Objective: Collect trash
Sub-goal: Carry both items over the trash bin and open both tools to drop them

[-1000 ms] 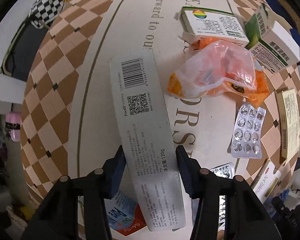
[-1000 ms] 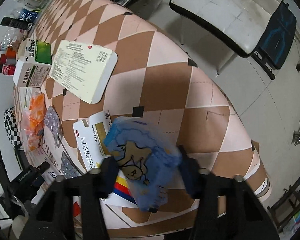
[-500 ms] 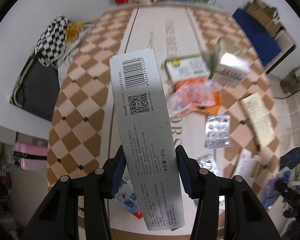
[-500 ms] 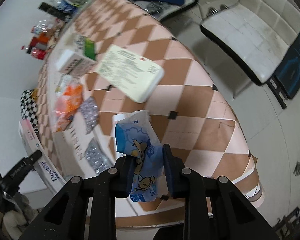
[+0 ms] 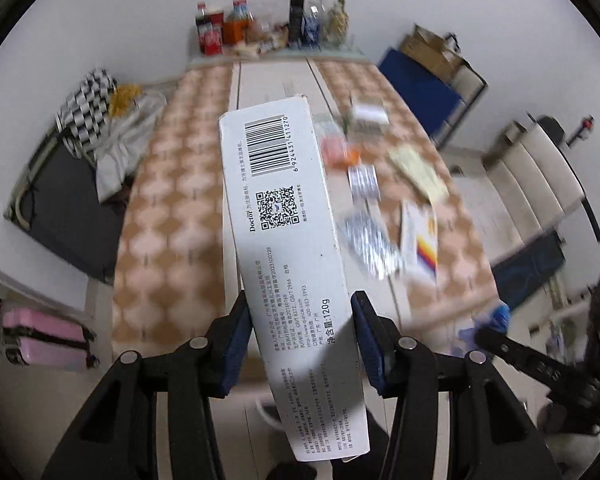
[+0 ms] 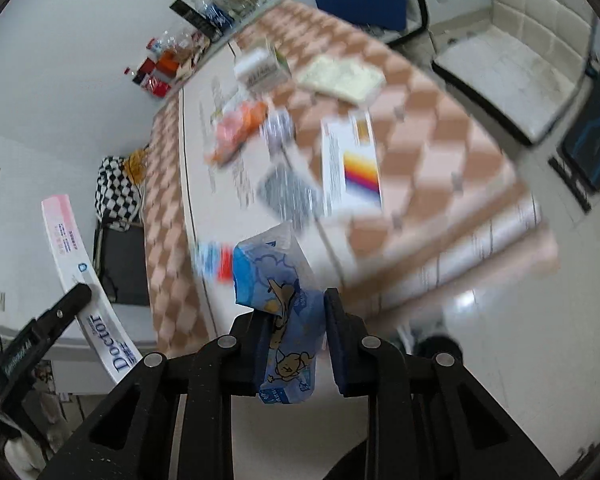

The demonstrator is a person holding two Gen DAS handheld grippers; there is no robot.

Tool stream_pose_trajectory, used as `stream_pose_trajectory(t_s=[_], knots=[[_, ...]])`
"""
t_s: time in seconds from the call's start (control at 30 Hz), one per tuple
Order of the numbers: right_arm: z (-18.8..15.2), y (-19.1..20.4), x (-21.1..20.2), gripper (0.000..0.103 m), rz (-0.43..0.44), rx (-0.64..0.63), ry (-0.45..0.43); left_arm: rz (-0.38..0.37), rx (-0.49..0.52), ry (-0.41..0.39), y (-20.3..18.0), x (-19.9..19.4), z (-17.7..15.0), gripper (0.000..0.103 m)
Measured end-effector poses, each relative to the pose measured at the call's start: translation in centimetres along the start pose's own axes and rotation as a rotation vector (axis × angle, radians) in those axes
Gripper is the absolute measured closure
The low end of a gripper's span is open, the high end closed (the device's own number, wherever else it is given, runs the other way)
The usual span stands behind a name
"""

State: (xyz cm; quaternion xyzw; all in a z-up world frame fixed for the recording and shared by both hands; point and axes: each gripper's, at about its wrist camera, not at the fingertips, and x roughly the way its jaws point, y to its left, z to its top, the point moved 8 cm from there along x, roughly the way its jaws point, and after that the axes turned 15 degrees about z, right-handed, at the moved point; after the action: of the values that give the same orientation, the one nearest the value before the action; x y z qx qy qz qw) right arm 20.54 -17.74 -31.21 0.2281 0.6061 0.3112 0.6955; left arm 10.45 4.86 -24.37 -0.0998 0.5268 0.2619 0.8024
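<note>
My left gripper (image 5: 300, 320) is shut on a long white toothpaste box (image 5: 284, 248) with a barcode, held well above the near end of the table (image 5: 172, 208). The box also shows in the right wrist view (image 6: 80, 280). My right gripper (image 6: 296, 320) is shut on a crumpled blue cartoon wrapper (image 6: 276, 288), lifted off the table's near end. More trash lies on the table: an orange plastic bag (image 6: 236, 128), blister packs (image 5: 364, 180), a white box with a rainbow stripe (image 6: 352, 164) and a flat cream box (image 6: 340, 78).
Bottles and cans (image 5: 260, 28) stand at the table's far end. A white padded bench (image 6: 512, 52) is to the right, a blue panel (image 5: 416, 80) beyond it. A checkered cloth (image 5: 84, 108) and a pink suitcase (image 5: 40, 336) are on the left.
Both grippers have risen and pulled back from the table with their loads. The table now looks farther away and blurred by motion.
</note>
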Motion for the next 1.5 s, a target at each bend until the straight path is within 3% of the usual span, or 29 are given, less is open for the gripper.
stream_pose_trajectory(t_s=[0.17, 0.23, 0.37, 0.53, 0.67, 0.83, 0.9, 0.93, 0.97, 1.03, 1.1, 1.13, 1.2, 1.33, 1.5], knots=[[-11.2, -5.2, 2.5, 0.077, -0.063, 0.094, 0.147, -0.066, 0.012, 0.197, 1.5, 2.4, -11.5, 0.057], [-15.1, -8.1, 4.3, 0.077, -0.104, 0.118, 0.209, -0.084, 0.020, 0.292, 1.3, 5.0, -16.3, 0.057], [-19.2, -13.7, 8.6, 0.077, -0.163, 0.137, 0.273, -0.128, 0.033, 0.426, -0.6, 11.5, -22.8, 0.057], [-20.9, -21.5, 16.4, 0.077, -0.203, 0.158, 0.302, -0.145, 0.049, 0.537, -4.2, 24.1, -27.6, 0.057], [-20.2, -26.6, 23.1, 0.077, -0.200, 0.167, 0.313, -0.160, 0.074, 0.589, -6.6, 33.4, -30.2, 0.056], [-19.4, -31.8, 31.2, 0.075, -0.189, 0.212, 0.322, -0.201, 0.015, 0.696, -8.3, 41.1, -32.5, 0.055], [-19.6, -33.2, 33.8, 0.075, -0.179, 0.230, 0.343, -0.217, 0.000, 0.738, -8.9, 43.5, -33.5, 0.046], [-19.8, -34.1, 35.1, 0.075, -0.172, 0.244, 0.360, -0.221, -0.010, 0.752, -8.9, 44.4, -33.8, 0.032], [-20.3, -34.7, 36.1, 0.069, -0.162, 0.251, 0.374, -0.220, -0.019, 0.759, -8.7, 44.9, -34.0, 0.024], [-20.9, -35.4, 37.6, 0.054, -0.156, 0.243, 0.408, -0.218, -0.043, 0.757, -8.2, 45.2, -34.5, 0.018], [-21.0, -35.9, 38.8, 0.034, -0.161, 0.212, 0.421, -0.186, -0.046, 0.747, -7.2, 45.2, -35.0, 0.012], [-21.0, -36.1, 39.1, 0.030, -0.163, 0.200, 0.423, -0.162, -0.044, 0.733, -6.6, 45.0, -35.2, 0.005], [-21.0, -36.2, 39.2, 0.015, -0.187, 0.160, 0.425, -0.106, -0.041, 0.690, -4.8, 44.5, -35.5, 0.005], [-21.0, -35.8, 38.7, 0.007, -0.249, 0.073, 0.424, 0.013, -0.024, 0.574, -2.3, 42.1, -35.2, 0.005], [-21.0, -34.2, 37.1, 0.004, -0.330, -0.042, 0.426, 0.091, -0.011, 0.552, -2.2, 39.7, -35.8, 0.005]])
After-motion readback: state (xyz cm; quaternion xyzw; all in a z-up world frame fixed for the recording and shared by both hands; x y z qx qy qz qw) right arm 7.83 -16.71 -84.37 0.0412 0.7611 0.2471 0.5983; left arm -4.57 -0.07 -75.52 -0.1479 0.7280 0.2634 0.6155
